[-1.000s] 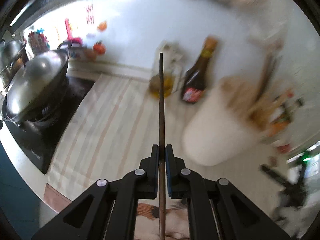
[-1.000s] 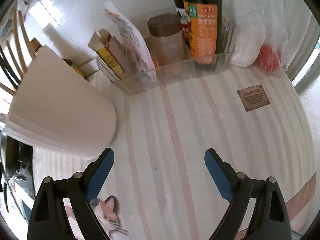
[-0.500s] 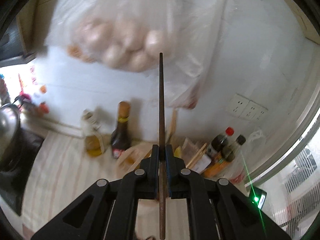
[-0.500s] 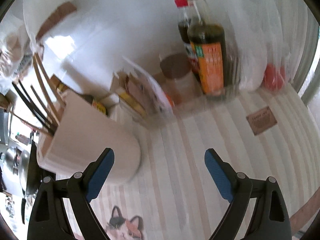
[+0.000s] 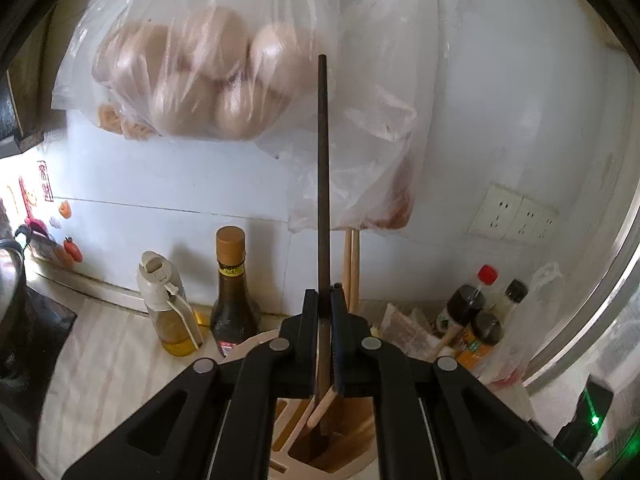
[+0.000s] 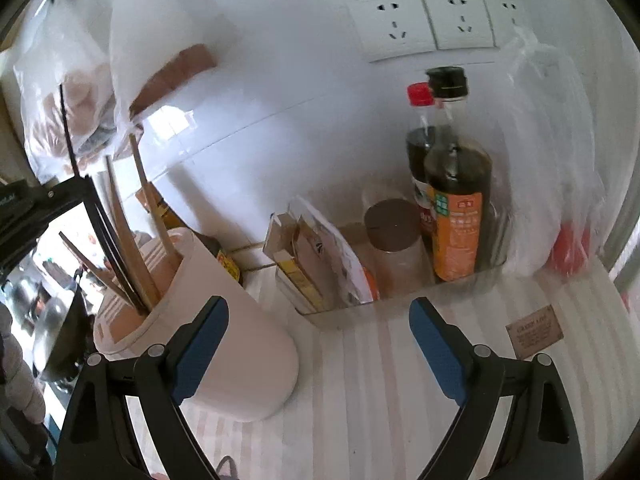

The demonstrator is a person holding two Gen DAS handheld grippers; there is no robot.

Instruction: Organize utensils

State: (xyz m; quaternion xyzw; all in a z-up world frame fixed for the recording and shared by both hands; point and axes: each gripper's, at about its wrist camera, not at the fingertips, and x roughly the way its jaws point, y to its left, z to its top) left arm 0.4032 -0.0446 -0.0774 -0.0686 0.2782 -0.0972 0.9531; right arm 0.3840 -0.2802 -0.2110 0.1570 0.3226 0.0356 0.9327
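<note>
While clamped between the left tongs [image 5: 324,300], dark chopstick [image 5: 323,168] held steep, lower end already dipping inside white utensil holder [image 6: 224,344], probably so it can drop straight in among wooden chopsticks [image 6: 132,240] standing there. Right tongs [image 6: 316,344] spread wide and empty, hovering just beside the holder (perhaps ready to steady it). Holder standing on striped table [image 6: 380,400] near the back edge by the wall. Close behind: dark sauce bottle [image 5: 232,292] and oil bottle [image 5: 168,312]. Alongside: clear tray [image 6: 360,308] of packets, jar and bottles. Hanging overhead, plastic bag of eggs [image 5: 192,80], close to the chopstick's upper tip and a likely snag.
</note>
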